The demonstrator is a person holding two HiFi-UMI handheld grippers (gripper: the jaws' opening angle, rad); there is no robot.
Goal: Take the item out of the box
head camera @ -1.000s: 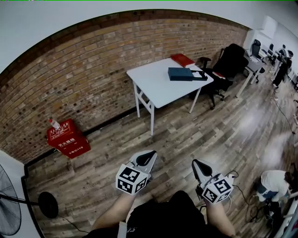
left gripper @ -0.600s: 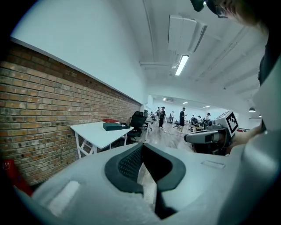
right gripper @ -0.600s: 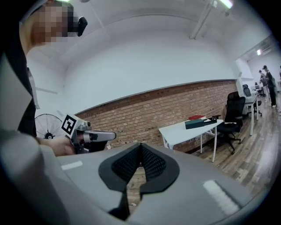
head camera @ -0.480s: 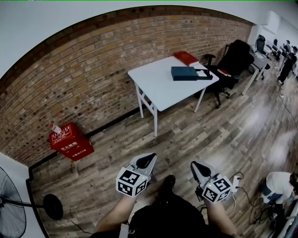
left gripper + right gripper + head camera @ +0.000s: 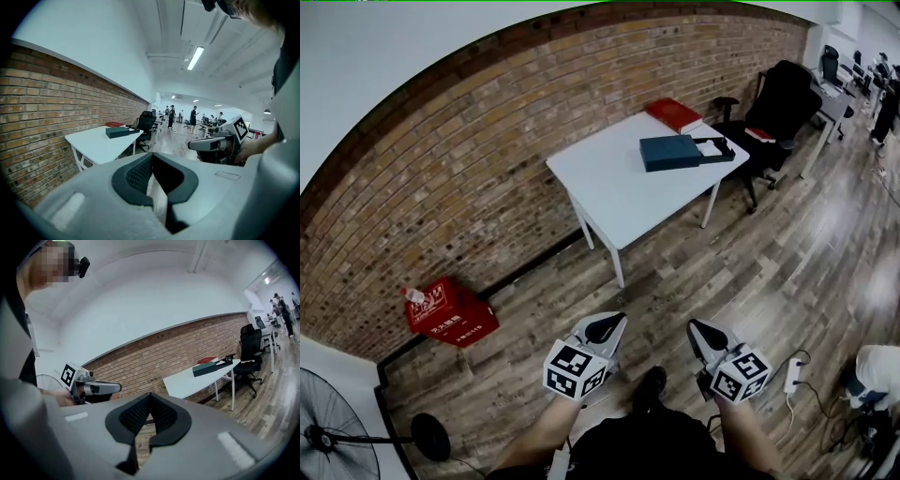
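A dark teal box [image 5: 670,152] lies flat on the white table [image 5: 619,187] by the brick wall, with a black piece [image 5: 718,147] at its right end. It also shows far ahead in both gripper views: the box [image 5: 119,132], the box [image 5: 211,367]. I am standing on the floor, well short of the table. My left gripper [image 5: 609,326] and right gripper [image 5: 701,331] are held side by side low in front of me. Both are shut and hold nothing. The jaws meet at a point in the left gripper [image 5: 151,158] view and the right gripper [image 5: 150,398] view.
A flat red case [image 5: 673,114] lies at the table's far corner. A black office chair [image 5: 783,98] stands right of the table. On the wooden floor are a red fire-equipment box [image 5: 450,314], a standing fan [image 5: 333,436] and a power strip [image 5: 792,375]. People stand far off at the right.
The view has shifted as I walk: the table and box sit a little larger and nearer, and the red floor box has slid down the frame. Both grippers stay shut, side by side.
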